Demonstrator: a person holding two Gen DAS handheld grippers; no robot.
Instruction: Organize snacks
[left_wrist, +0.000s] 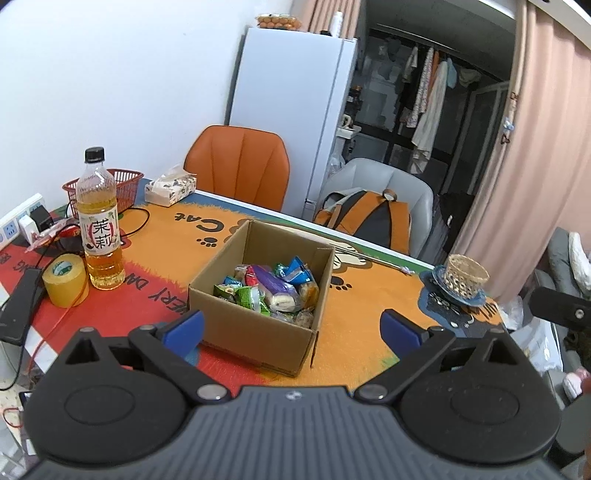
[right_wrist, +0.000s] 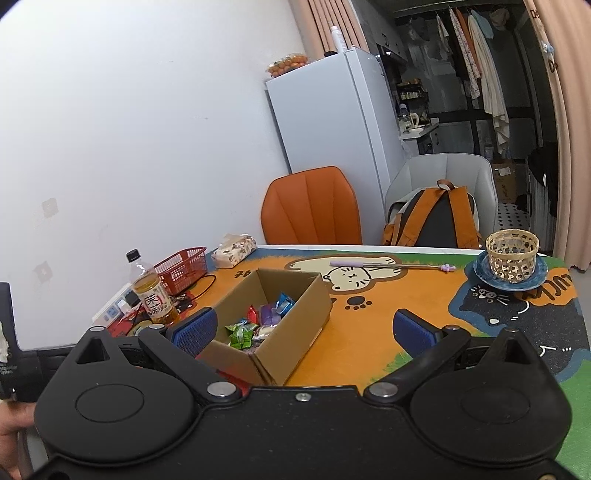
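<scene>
An open cardboard box (left_wrist: 255, 328) sits on the cartoon-print table mat, filled with several wrapped snacks (left_wrist: 269, 286) in green, purple, blue and red. My left gripper (left_wrist: 291, 326) is open, its blue pads spread to either side of the box's near corner without touching it. In the right wrist view the same box (right_wrist: 291, 328) lies left of centre with its snacks (right_wrist: 258, 323) showing. My right gripper (right_wrist: 303, 328) is open too, with nothing pressed between its pads. Part of the right gripper (left_wrist: 561, 306) pokes into the left wrist view at the right edge.
A tea bottle (left_wrist: 99, 229), a roll of yellow tape (left_wrist: 66, 280), a red basket (left_wrist: 122, 188) and a tissue pack (left_wrist: 170, 188) stand at the left. A woven basket on a blue plate (right_wrist: 511, 258) sits far right; a purple-handled stick (right_wrist: 388, 265) lies behind the box. Two chairs stand beyond.
</scene>
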